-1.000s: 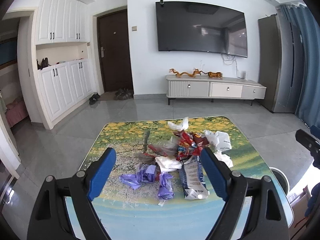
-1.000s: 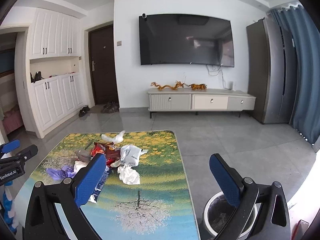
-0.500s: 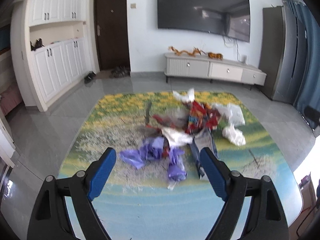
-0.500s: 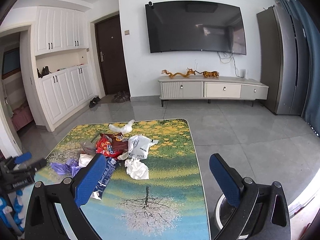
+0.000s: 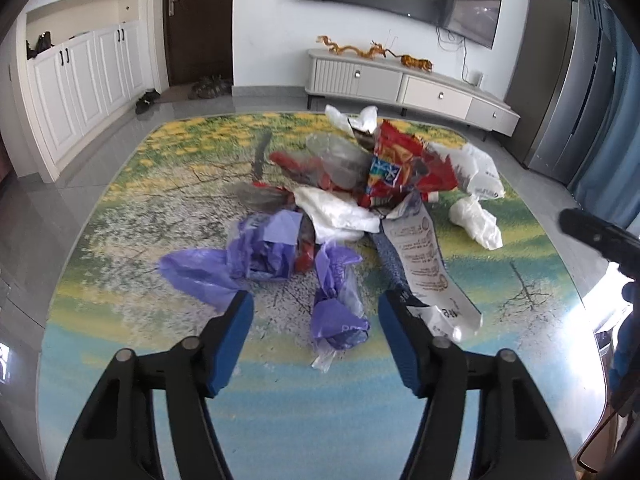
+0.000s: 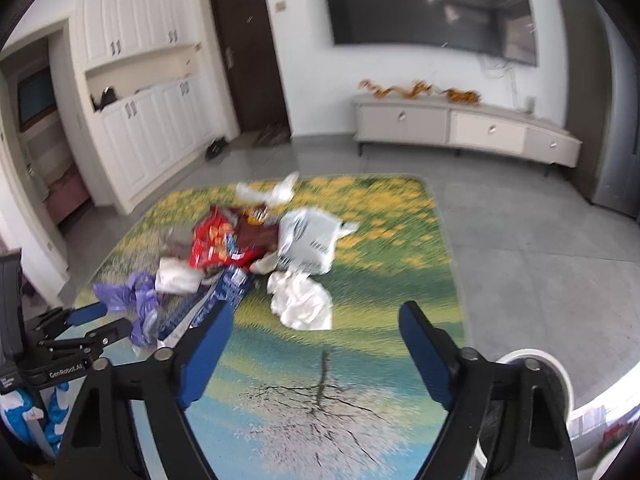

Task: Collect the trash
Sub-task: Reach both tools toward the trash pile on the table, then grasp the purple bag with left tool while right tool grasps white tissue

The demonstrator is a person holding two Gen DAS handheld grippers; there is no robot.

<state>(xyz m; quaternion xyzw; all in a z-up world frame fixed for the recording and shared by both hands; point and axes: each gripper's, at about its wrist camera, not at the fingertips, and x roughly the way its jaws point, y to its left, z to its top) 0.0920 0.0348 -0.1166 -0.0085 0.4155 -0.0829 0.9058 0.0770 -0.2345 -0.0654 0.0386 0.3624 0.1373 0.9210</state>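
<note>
A heap of trash lies on a table (image 5: 120,360) printed with a landscape. It holds a red snack bag (image 5: 400,164), purple plastic bags (image 5: 200,272), white bags (image 5: 476,220) and a long blue-and-white wrapper (image 5: 420,256). My left gripper (image 5: 315,298) hangs over the near edge of the heap, its jaws closing. A twisted purple bag (image 5: 340,320) lies between them, untouched. My right gripper (image 6: 316,308) points at a crumpled white bag (image 6: 300,300) with its jaws closing, and nothing is gripped. The left gripper (image 6: 88,328) shows at the left of the right wrist view.
A white round bin (image 6: 536,364) stands on the grey floor by the table's right side. Behind are a low TV cabinet (image 5: 400,84), white cupboards (image 5: 80,80), a dark door (image 5: 200,20) and a grey fridge (image 5: 568,80).
Both grippers have dropped and tilted down toward the heap, which now looks larger. Both pairs of jaws have narrowed from fully wide. Nothing was picked up.
</note>
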